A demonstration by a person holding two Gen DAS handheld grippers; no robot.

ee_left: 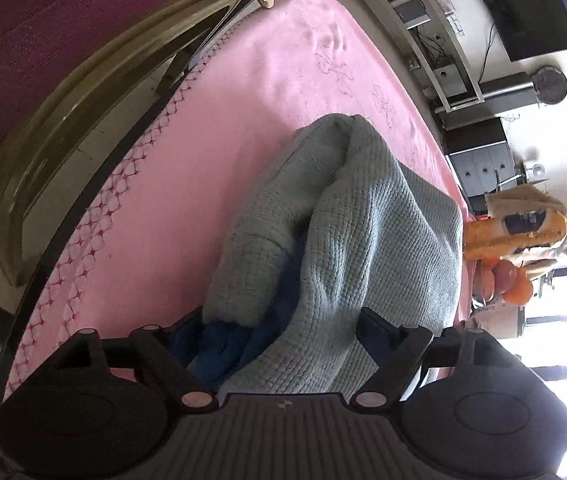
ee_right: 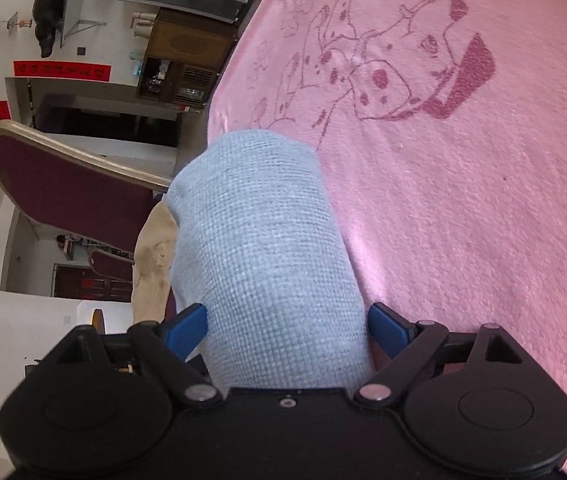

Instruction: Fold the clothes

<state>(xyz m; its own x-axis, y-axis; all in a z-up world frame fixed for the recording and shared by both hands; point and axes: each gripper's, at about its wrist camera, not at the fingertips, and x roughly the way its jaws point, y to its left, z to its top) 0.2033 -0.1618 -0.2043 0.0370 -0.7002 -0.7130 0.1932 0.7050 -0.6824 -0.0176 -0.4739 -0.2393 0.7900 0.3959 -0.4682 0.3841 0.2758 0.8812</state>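
Observation:
A light blue-grey knitted sweater point(ee_left: 363, 220) lies bunched on the pink tablecloth point(ee_left: 223, 120). In the left wrist view it runs back between the jaws of my left gripper point(ee_left: 279, 320). It covers the left fingertip, and dark blue shows beneath it there. My right gripper point(ee_right: 287, 320) is rolled on its side. Its blue pads point(ee_right: 189, 326) press on either side of a thick roll of the same sweater point(ee_right: 259, 220). The roll fills the gap and sticks out forward above the cartoon-printed pink cloth point(ee_right: 463, 220). Both pairs of jaws stand wide apart around the bulk.
A maroon chair with a gold frame point(ee_left: 43, 40) stands close beyond the table edge, also the chair point(ee_right: 71, 196). Beige cloth point(ee_right: 153, 264) hangs beside it. Orange bottles and fruit point(ee_left: 515, 232) sit past the far edge, near shelving and a TV point(ee_left: 523, 0).

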